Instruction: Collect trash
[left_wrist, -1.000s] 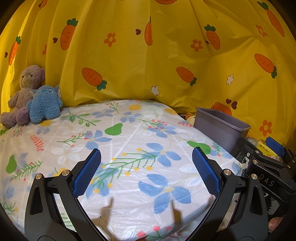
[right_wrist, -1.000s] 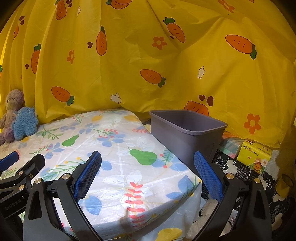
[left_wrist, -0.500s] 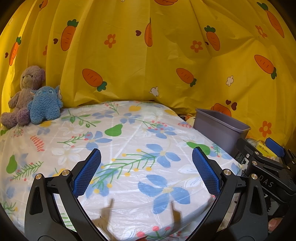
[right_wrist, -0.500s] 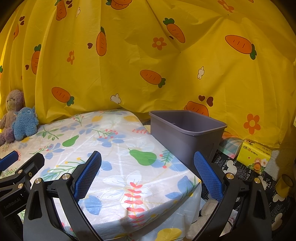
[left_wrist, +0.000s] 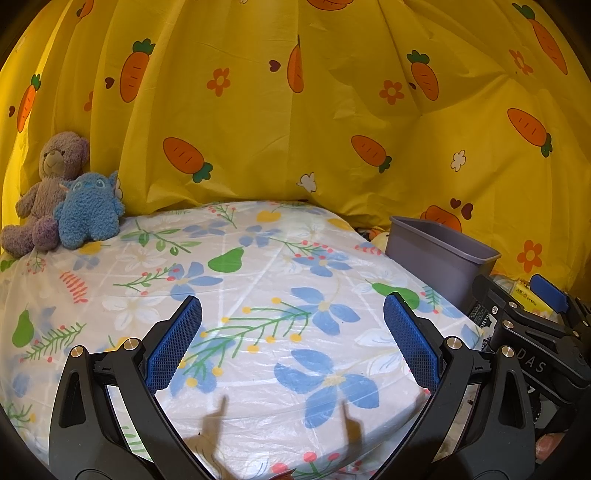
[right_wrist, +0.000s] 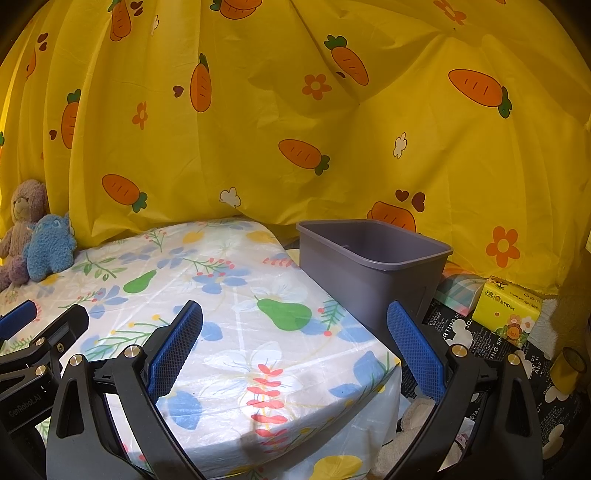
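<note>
A grey plastic bin (right_wrist: 373, 273) stands on the floor against the table's right side; the left wrist view shows the bin (left_wrist: 439, 254) at the right. No loose trash shows on the floral tablecloth (left_wrist: 258, 280). My left gripper (left_wrist: 291, 332) is open above the table's near part, nothing between its blue pads. My right gripper (right_wrist: 293, 334) is open too, over the table's right corner with its right finger in front of the bin. Each gripper shows at the edge of the other's view: the right gripper (left_wrist: 546, 299), the left gripper (right_wrist: 18, 321).
A purple teddy bear (left_wrist: 44, 192) and a blue plush toy (left_wrist: 88, 210) sit at the table's far left. A yellow carrot-print curtain (right_wrist: 295, 129) hangs behind everything. Beside the bin lie a yellow tissue pack (right_wrist: 508, 306) and a printed black mat (right_wrist: 480, 343).
Both views have drifted very slightly; the bin sits a touch lower and further right in the left wrist view. Both grippers stay open and nothing has been taken hold of.
</note>
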